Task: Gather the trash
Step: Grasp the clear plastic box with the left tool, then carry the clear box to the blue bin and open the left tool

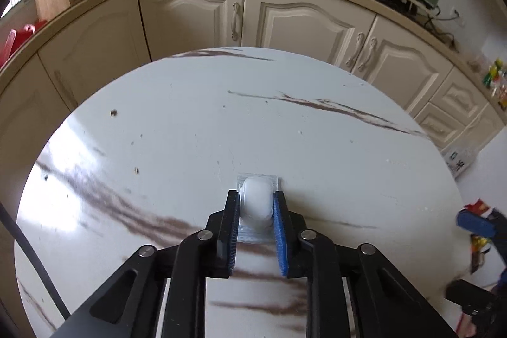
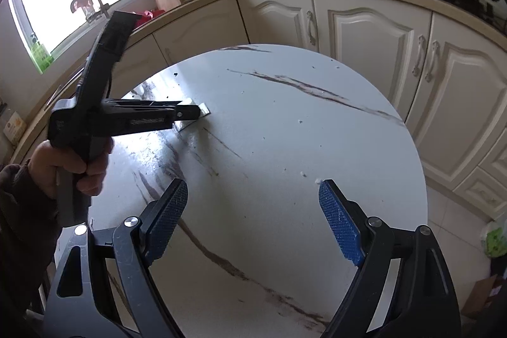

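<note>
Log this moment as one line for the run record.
left claw: shut on clear packet with white lump | packet: on marble table | right claw: open, holds nothing | crumbs: uncollected

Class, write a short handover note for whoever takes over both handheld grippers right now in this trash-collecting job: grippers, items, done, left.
Left gripper: closed on the clear packet with the white lump, which lies flat on the marble table; not lifted.
Right gripper: open, empty, above the table's near side.
Other trash: small crumbs scattered on the table; a colourful wrapper at the right edge of the left wrist view.
Done: packet gripped.
Left: lift and bin it, then clear the rest. No bin shows in either view.
</note>
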{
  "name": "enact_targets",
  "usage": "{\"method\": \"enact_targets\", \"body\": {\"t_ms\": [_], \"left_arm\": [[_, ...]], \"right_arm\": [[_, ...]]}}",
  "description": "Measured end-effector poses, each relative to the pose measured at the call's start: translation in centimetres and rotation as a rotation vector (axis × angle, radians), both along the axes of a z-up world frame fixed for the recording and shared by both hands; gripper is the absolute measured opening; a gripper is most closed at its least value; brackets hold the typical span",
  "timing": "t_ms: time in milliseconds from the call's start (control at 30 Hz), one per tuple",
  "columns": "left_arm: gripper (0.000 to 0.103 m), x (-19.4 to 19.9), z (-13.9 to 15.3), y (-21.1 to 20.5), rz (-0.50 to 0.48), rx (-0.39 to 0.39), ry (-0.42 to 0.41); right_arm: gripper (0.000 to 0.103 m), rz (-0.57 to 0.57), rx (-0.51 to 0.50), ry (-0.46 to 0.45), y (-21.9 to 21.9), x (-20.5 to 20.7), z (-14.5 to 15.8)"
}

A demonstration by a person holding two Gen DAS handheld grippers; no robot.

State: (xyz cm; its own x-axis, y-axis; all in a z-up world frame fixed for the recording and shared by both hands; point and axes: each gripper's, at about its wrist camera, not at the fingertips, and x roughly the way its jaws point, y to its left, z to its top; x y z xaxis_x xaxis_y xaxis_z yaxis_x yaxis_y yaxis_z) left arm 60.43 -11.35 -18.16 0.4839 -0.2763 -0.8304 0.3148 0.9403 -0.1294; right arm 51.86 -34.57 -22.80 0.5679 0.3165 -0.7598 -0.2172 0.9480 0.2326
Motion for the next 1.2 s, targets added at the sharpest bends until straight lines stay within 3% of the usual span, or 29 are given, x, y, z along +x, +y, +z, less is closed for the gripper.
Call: {"method": "enact_targets", "body": {"t_ms": [100, 167, 400, 633, 800, 933, 1033, 1200], "left_arm": [[0.016, -0.9, 0.7, 0.4, 0.004, 0.008, 0.004], [0.016, -1.4, 1.1, 0.9, 0.012, -0.027, 0.024], [0.015, -6.4, 4.2, 0.0, -0.013, -0.027, -0.027], [0.015, -15.8, 9.6, -8.1, -0.138, -0.037, -0.130], [0.015, -22.6, 11.0, -16.6, -0.275, -0.041, -0.162], [0.016, -26.0, 8.2, -23.5, -0.367, -0.008, -0.134], [0.016, -26.9, 3.6, -28.5, -0.426, 0.018, -0.063], [0.015, -25.9, -5.8, -35.3, -0.495, 0.082, 0.067]], "right_arm": [[0.084, -0.008, 0.008, 0.010, -0.3, -0.5, -0.2], [0.084, -0.009, 0.011, 0.013, -0.3, -1.0, -0.2], [0.084, -0.044, 0.020, 0.005, -1.7, -3.8, 0.3], [0.084, -0.130, 0.012, -0.047, -6.7, -9.6, 3.1], [0.085, -0.259, 0.015, -0.072, -13.6, -16.1, 3.6], [0.088, -0.368, -0.001, -0.004, -20.1, -20.7, 0.3], [0.088, -0.434, -0.012, 0.071, -23.8, -22.7, -3.9], [0.087, -0.566, 0.067, 0.249, -31.2, -25.1, -15.6]]}}
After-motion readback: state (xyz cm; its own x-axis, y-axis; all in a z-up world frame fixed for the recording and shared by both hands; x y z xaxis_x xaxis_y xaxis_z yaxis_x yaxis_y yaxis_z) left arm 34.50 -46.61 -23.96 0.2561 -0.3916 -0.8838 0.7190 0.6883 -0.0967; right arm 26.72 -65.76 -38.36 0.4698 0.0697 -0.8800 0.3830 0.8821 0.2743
